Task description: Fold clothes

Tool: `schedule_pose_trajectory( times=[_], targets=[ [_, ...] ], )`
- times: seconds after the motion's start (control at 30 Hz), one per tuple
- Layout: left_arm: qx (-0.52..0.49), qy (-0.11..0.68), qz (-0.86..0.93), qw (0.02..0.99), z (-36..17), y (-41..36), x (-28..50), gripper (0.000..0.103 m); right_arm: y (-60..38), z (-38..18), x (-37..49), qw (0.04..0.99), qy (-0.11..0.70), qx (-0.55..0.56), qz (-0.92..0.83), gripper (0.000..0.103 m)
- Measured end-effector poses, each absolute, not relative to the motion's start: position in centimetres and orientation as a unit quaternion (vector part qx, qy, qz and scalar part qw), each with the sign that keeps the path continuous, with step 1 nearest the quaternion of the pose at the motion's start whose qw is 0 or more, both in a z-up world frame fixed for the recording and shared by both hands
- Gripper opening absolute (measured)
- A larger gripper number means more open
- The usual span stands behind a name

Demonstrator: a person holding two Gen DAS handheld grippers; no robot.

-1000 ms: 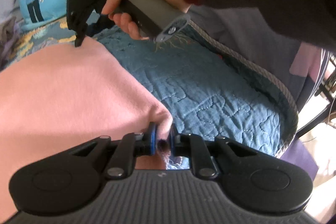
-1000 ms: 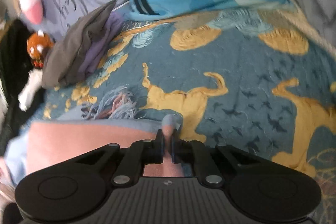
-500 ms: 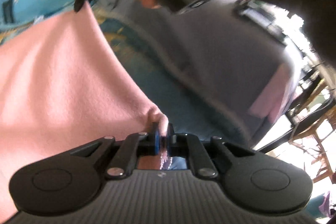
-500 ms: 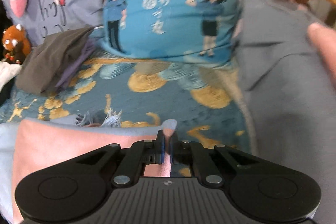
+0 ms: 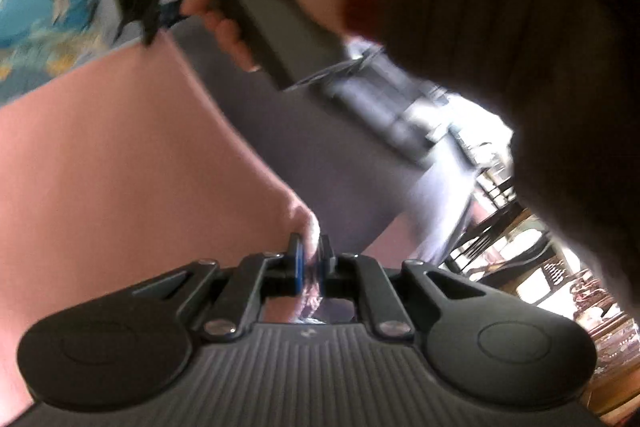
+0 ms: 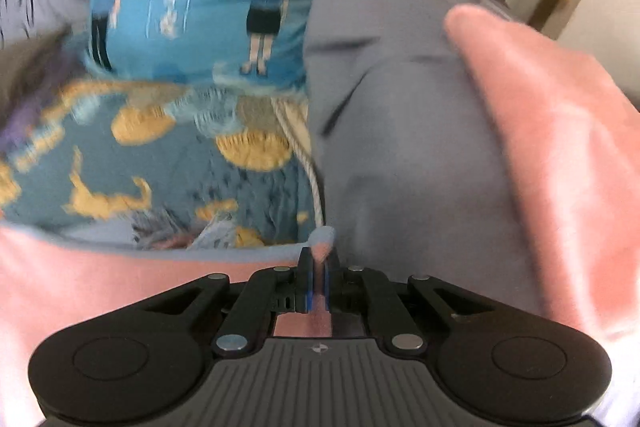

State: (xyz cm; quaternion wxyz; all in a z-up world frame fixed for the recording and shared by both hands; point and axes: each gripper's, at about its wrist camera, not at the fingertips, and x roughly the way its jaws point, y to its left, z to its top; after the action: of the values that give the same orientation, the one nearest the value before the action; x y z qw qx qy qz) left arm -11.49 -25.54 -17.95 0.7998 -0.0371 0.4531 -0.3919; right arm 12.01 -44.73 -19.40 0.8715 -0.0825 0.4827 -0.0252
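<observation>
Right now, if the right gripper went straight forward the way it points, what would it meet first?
Probably the grey cloth just ahead of the right gripper, which is shut on the pink garment; depth is unclear.

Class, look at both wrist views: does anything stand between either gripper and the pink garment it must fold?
Nothing visible does. The left gripper is shut directly on a corner of the pink garment, and the right gripper pinches another corner of it.

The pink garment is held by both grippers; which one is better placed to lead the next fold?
Probably the right. Both grippers are shut on the pink garment: the left gripper on a near corner, the right gripper on the far corner, nearest the patterned bedspread, so it could lead.
</observation>
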Motion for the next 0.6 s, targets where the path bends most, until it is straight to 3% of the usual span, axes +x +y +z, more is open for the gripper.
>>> schedule_pose_trajectory(
  times=[0.1,0.13,0.23,0.27,0.3,0.33,0.43,0.6],
  targets=[
    [-0.017,0.449,-0.386,0.806,-18.6,-23.2,-12.4,0.010,-44.1,-21.4,12.2,0.868,0.486,-0.090,-0.042,0.005],
    [-0.010,0.447,-0.385,0.807,-18.8,-22.5,-12.7,0.015,-44.1,-21.4,12.1,0.870,0.483,-0.084,-0.047,0.006],
    [0.006,0.424,-0.403,0.811,-17.6,-19.0,-13.7,0.050,-43.9,-20.4,11.7,0.878,0.469,-0.077,-0.054,0.014],
    [0.011,0.416,-0.410,0.812,-17.1,-17.9,-14.1,0.061,-43.6,-19.8,11.3,0.882,0.460,-0.090,-0.056,0.022],
    [0.004,0.415,-0.407,0.814,-16.7,-15.8,-14.1,0.065,-43.3,-19.1,11.0,0.886,0.447,-0.108,-0.061,0.035],
    [-0.004,0.415,-0.402,0.816,-16.3,-13.6,-14.2,0.072,-43.0,-18.3,10.7,0.891,0.429,-0.130,-0.066,0.039],
    [-0.033,0.425,-0.375,0.823,-15.5,-6.7,-14.2,0.078,-41.9,-15.8,9.7,0.905,0.383,-0.168,-0.081,0.039],
    [-0.076,0.437,-0.248,0.861,-14.7,7.5,-15.2,0.083,-36.2,-12.9,6.1,0.932,0.337,-0.133,0.025,0.039]
  ],
)
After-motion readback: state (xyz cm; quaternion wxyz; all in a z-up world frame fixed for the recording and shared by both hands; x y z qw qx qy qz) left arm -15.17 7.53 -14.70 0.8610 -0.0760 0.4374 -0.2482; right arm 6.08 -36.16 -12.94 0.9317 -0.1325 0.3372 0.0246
